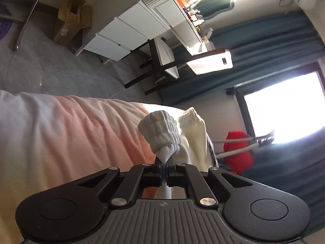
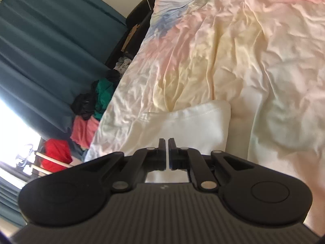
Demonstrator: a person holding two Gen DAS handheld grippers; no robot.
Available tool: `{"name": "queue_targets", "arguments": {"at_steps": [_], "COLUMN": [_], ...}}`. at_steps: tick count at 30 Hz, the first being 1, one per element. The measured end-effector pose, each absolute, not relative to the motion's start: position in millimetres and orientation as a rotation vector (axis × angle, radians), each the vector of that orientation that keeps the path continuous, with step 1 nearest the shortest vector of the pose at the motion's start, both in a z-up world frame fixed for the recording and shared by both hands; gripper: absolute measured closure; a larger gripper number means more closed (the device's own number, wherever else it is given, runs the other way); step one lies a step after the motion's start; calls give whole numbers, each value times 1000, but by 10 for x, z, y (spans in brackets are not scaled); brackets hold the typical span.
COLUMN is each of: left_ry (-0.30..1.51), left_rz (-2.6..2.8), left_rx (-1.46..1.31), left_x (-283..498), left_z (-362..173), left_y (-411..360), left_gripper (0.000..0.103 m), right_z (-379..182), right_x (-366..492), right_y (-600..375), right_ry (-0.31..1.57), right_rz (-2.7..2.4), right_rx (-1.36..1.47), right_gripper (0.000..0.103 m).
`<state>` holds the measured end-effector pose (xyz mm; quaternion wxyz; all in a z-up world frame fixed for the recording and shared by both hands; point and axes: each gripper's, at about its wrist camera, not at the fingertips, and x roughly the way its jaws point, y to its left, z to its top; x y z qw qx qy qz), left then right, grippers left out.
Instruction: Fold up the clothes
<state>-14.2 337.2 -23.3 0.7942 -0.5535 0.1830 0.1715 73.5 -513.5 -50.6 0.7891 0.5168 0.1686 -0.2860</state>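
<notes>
My left gripper [image 1: 164,160] is shut on the ribbed cuff [image 1: 160,136] of a cream-white garment and holds it above the pastel bedspread [image 1: 71,126]. More of the cream garment [image 1: 195,140] hangs just to the right of the cuff. In the right wrist view the cream garment [image 2: 189,126] lies flat on the bedspread [image 2: 233,50], with a hemmed edge at its far end. My right gripper [image 2: 167,142] hovers over the near part of that garment with its jaws nearly closed. Nothing shows between them.
A pile of clothes in red [image 2: 56,154], pink, green and black lies beside the bed against teal curtains [image 2: 40,50]. In the left wrist view there are a white dresser [image 1: 130,26], a black-legged table [image 1: 162,65], a cardboard box [image 1: 71,20] and a bright window [image 1: 284,105].
</notes>
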Motion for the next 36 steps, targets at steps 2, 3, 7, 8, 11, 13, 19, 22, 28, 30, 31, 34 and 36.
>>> {"name": "queue_targets", "arguments": {"at_steps": [2, 3, 7, 8, 11, 13, 19, 22, 28, 30, 31, 34, 36], "left_ry": [424, 435, 455, 463, 501, 535, 603, 588, 535, 518, 509, 484, 468], "left_rz": [359, 359, 365, 374, 353, 341, 268, 242, 249, 253, 254, 260, 263], "left_rx": [-1146, -1134, -1137, -1132, -1169, -1185, -1390, -1505, -1482, -1450, -1434, -1387, -1355], "left_x": [-191, -219, -306, -322, -316, -288, -166, -108, -55, -45, -41, -26, -17], "left_z": [-214, -210, -231, -236, -281, -306, -637, -838, -840, -798, -777, -715, -673], "left_y": [3367, 3375, 3392, 3387, 3384, 3356, 3301, 3350, 3397, 3403, 3406, 3414, 3420], "left_gripper": [99, 98, 98, 93, 77, 55, 27, 27, 43, 60, 66, 85, 93], "right_z": [-560, -587, -775, -838, -874, -888, -1097, -1181, -1148, -1104, -1080, -961, -834], "right_x": [691, 669, 598, 582, 590, 627, 681, 780, 1008, 1050, 1047, 992, 930], "right_y": [-5143, -5146, -5198, -5217, -5242, -5247, -5325, -5453, -5596, -5591, -5584, -5538, -5478], "right_ry": [396, 412, 477, 481, 475, 467, 516, 496, 479, 478, 465, 392, 343], "right_rz": [-628, -634, -641, -635, -617, -603, -605, -550, -558, -588, -599, -631, -661], "right_rx": [1133, 1143, 1254, 1300, 1311, 1305, 1373, 1363, 1124, 1050, 1037, 1009, 970], "right_gripper": [95, 95, 94, 93, 85, 43, 29, 29, 72, 92, 96, 97, 97]}}
